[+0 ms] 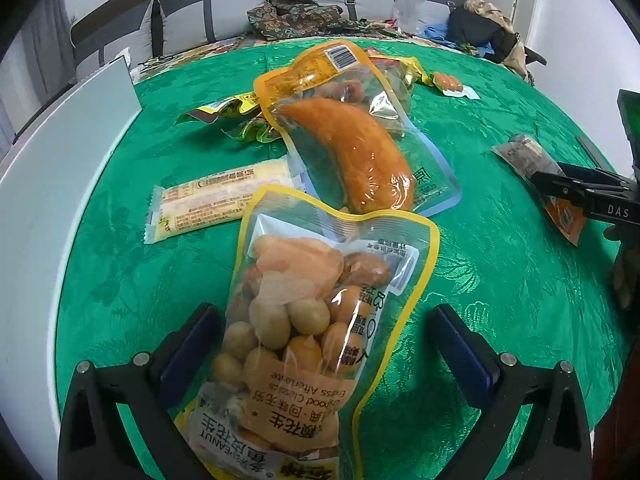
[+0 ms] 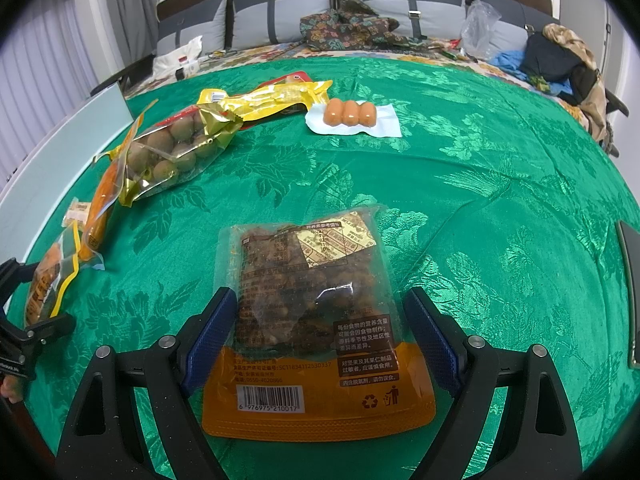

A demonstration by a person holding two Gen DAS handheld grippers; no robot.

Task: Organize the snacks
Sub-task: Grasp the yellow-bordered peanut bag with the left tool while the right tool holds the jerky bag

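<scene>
Left wrist view showed the left tool [image 1: 320,344] spread wide at the bottom of the frame, its blue-padded fingers [image 1: 188,344] standing on either side of a yellow-edged peanut pouch [image 1: 316,320] without pressing on it; whether the left pad brushed the pouch could not be told. That pouch lay on the green patterned surface [image 1: 500,272], its upper edge touching or overlapping a clear pouch with a long orange sausage [image 1: 352,148] at the centre of the frame. Left of centre lay a pale wrapped bar [image 1: 216,200], and a white panel [image 1: 60,168] ran along the left edge. At the right edge the right tool [image 1: 576,196] appeared over a dark snack pack [image 1: 528,160]. Right wrist view showed the right tool [image 2: 320,340] also opened wide at the bottom, its fingers [image 2: 212,332] flanking the dark snack pack with an orange base [image 2: 312,320], which lay flat on the surface, barcode toward the camera. In the upper centre sat a sealed pack of three small sausages [image 2: 352,116], and in the upper left a clear bag of round brown snacks [image 2: 172,152] beside a yellow wrapper [image 2: 264,96].
</scene>
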